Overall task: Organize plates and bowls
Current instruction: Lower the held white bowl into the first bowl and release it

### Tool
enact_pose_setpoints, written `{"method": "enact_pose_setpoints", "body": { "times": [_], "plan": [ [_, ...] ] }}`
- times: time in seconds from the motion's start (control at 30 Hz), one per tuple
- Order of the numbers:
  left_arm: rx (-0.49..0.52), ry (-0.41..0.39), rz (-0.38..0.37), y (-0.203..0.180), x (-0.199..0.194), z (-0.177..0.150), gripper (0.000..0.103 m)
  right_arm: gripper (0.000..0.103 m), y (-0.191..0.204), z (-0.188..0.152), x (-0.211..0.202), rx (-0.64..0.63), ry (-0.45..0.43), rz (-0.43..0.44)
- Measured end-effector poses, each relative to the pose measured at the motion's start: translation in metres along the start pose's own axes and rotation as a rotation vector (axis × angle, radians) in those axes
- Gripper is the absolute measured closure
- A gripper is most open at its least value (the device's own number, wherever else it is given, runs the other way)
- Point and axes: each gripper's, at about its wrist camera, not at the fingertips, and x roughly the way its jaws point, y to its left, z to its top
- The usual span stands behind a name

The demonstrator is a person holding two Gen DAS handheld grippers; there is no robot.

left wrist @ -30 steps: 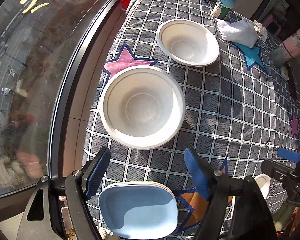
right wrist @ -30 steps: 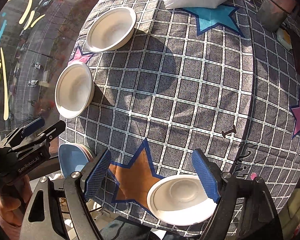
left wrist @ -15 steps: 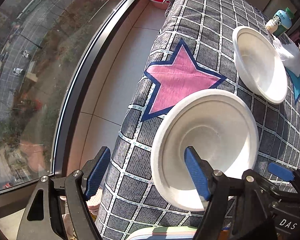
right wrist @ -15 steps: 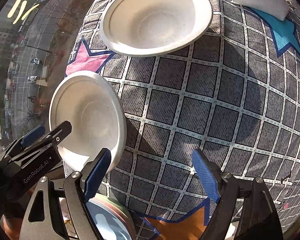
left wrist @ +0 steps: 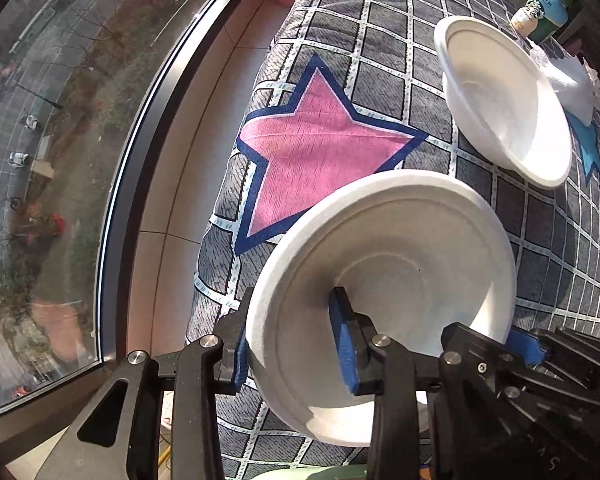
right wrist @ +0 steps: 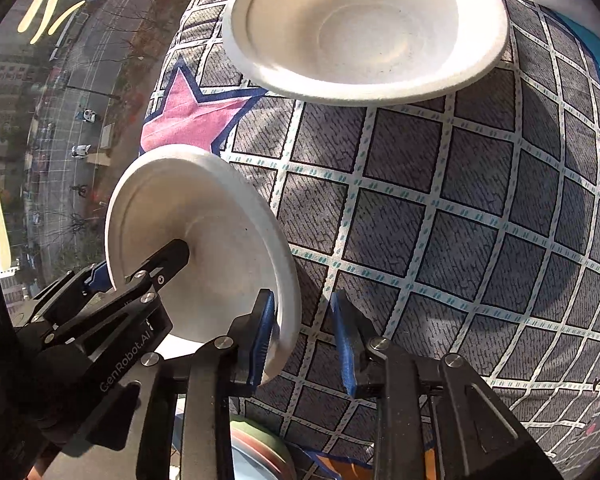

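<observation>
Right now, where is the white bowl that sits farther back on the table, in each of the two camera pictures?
Left wrist view: the far white bowl is at the upper right, beyond the bowl gripped by the left tool.
Right wrist view: the same bowl fills the top centre, above the right tool.
Shared landmark: the pink star on the cloth lies just left of it in both.

Your near white bowl (left wrist: 384,280) is a shallow, round paper-pulp dish with a broad flat rim and stepped rings inside; it sits tilted, with its rim between your left fingers (left wrist: 342,344), one pad inside and one outside; its other edge lies between your right fingers (right wrist: 262,336); the second white bowl (right wrist: 364,28), same make, rests upright on the cloth well ahead of both pairs of fingertips, apart from the first.
</observation>
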Motion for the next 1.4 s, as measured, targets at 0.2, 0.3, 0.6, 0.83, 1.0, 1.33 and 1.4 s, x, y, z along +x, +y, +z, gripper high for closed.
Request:
{"method": "enact_pose_setpoints", "body": {
  "times": [0.2,0.3,0.6,0.83,1.0,1.33,1.4],
  "plan": [
    [0.07,0.043,-0.029,-0.035,0.001,-0.017,0.067,0.087,-0.022,-0.022,-0.003,0.04,0.049,0.003],
    [0.127,0.059,-0.033,-0.059,0.002,-0.031,0.067,0.087,-0.042,-0.037,-0.007,0.069,0.063,-0.003],
    [0.199,0.046,-0.063,-0.102,-0.028,-0.068,0.067,0.087,-0.079,-0.07,-0.045,0.095,0.046,-0.007],
    [0.276,0.017,-0.085,-0.147,-0.071,-0.108,0.067,0.087,-0.097,-0.11,-0.083,0.087,0.013,-0.005],
    [0.356,0.037,-0.124,-0.191,-0.087,-0.153,0.067,0.086,-0.118,-0.15,-0.105,0.106,0.0,-0.011],
    [0.545,0.118,-0.139,-0.246,-0.067,-0.197,0.063,0.086,-0.189,-0.223,-0.118,0.216,0.014,-0.054],
    [0.561,0.119,-0.14,-0.254,-0.063,-0.199,0.061,0.086,-0.198,-0.231,-0.119,0.232,0.014,-0.052]
  ]
}}
